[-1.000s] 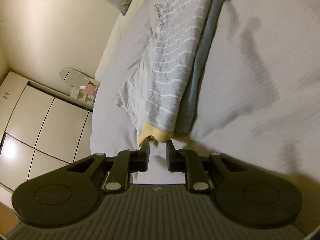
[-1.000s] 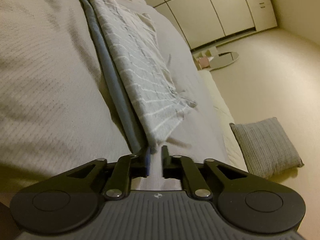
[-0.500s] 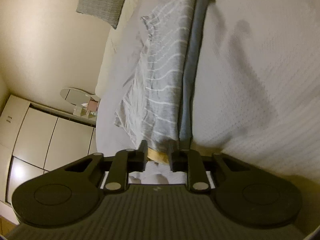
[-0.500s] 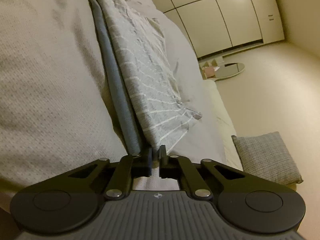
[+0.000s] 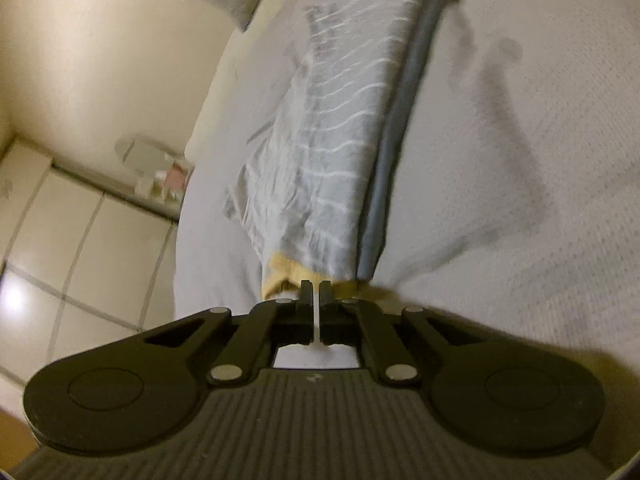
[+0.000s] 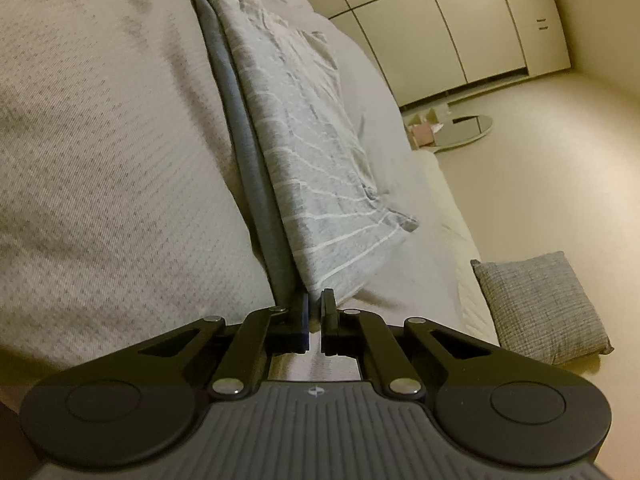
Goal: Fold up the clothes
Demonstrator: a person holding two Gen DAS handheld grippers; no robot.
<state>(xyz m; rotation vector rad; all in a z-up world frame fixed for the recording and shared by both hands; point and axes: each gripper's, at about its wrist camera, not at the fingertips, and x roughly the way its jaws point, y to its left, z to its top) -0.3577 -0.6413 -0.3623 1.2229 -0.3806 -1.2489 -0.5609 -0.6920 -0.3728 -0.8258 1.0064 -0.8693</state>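
Left gripper (image 5: 316,286) clamped on striped garment (image 5: 332,152) hem, right gripper (image 6: 316,300) pinching opposite end

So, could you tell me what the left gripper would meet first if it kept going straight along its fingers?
The left gripper is already at the yellow hem of the grey striped garment. Going straight on, it would run into that folded garment on the bed, though depth is hard to judge.
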